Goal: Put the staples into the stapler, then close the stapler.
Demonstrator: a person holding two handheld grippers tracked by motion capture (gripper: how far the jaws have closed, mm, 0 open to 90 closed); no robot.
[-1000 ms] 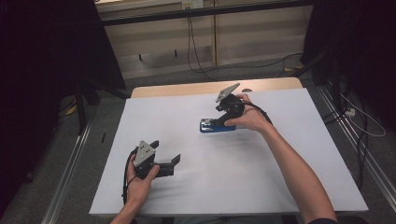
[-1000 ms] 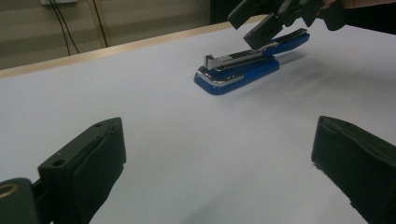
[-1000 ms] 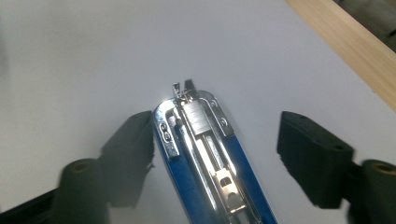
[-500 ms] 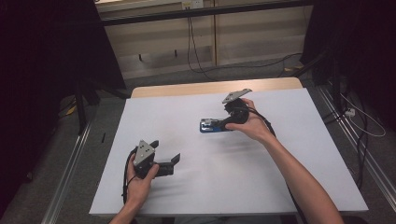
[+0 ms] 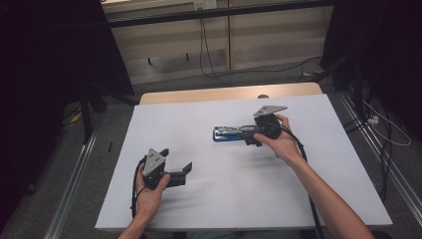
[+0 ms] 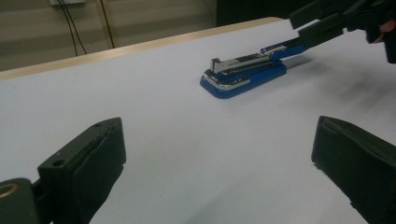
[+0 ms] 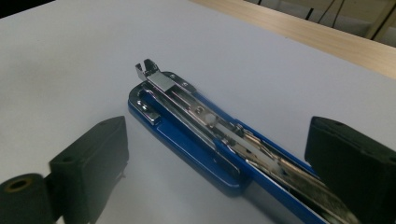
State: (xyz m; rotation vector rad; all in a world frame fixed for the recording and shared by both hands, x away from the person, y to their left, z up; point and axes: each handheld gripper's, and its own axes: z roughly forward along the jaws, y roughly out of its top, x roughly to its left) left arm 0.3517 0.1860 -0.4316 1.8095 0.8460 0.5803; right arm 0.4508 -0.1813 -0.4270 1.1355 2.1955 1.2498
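Observation:
A blue stapler point(image 5: 230, 133) with its metal magazine showing on top lies flat on the white table point(image 5: 224, 199), just right of centre. My right gripper point(image 5: 251, 135) reaches it from the right. The jaws have just been opening and stand wide on either side of the stapler's point(image 7: 196, 126) rear part, pads off it. Near the front left my left gripper point(image 5: 176, 159) rests low and open, with nothing between its jaws. From there the stapler point(image 6: 243, 74) lies well ahead, with the right gripper's jaws at its far end.
A wooden strip point(image 5: 224, 93) runs along the table's far edge. Metal rails point(image 5: 74, 189) flank the table on both sides, and cables point(image 5: 214, 59) lie on the floor beyond it. White tabletop lies between the two grippers.
My right gripper has slid right and sunk a little along the stapler, its jaws wider apart. The stapler and my left gripper have stayed put.

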